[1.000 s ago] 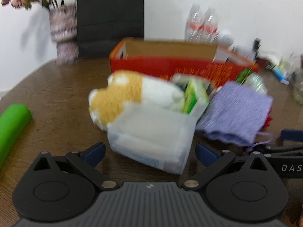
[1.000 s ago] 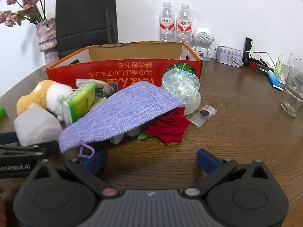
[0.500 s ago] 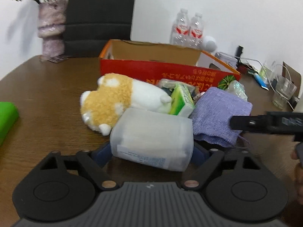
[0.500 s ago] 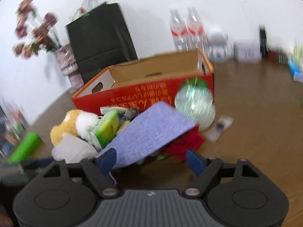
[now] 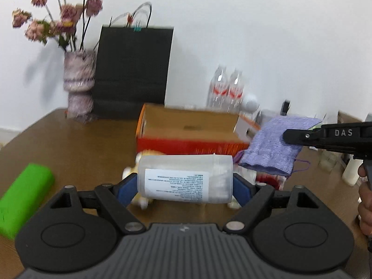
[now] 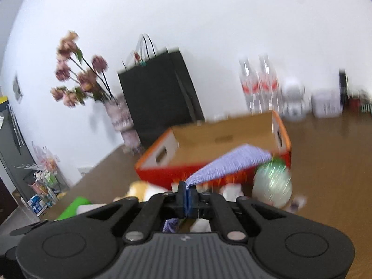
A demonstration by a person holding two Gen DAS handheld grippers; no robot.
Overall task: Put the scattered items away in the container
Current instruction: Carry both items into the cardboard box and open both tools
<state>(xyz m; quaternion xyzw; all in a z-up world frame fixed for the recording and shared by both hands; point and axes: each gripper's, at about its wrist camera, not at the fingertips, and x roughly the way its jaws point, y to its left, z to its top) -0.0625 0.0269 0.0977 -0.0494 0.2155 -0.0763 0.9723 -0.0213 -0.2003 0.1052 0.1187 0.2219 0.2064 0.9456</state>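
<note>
My left gripper (image 5: pixel 184 186) is shut on a frosted plastic jar (image 5: pixel 185 178) with a white label, held sideways above the table in front of the red cardboard box (image 5: pixel 190 130). My right gripper (image 6: pixel 186 194) is shut on a corner of the purple woven cloth (image 6: pixel 229 164), lifted in front of the box (image 6: pixel 223 144). The right gripper (image 5: pixel 325 137) with the cloth (image 5: pixel 276 148) also shows in the left wrist view, near the box's right end. A plush toy (image 5: pixel 141 200) lies mostly hidden under the jar.
A green block (image 5: pixel 23 200) lies at the left on the brown table. A vase of flowers (image 5: pixel 79 86), a black paper bag (image 5: pixel 132 72) and two water bottles (image 5: pixel 227 93) stand behind the box. A clear wrapped ball (image 6: pixel 272 183) sits by the box's right corner.
My left gripper closed on the jar and lifted it off the table. My right gripper closed on the purple cloth and raised it toward the box.
</note>
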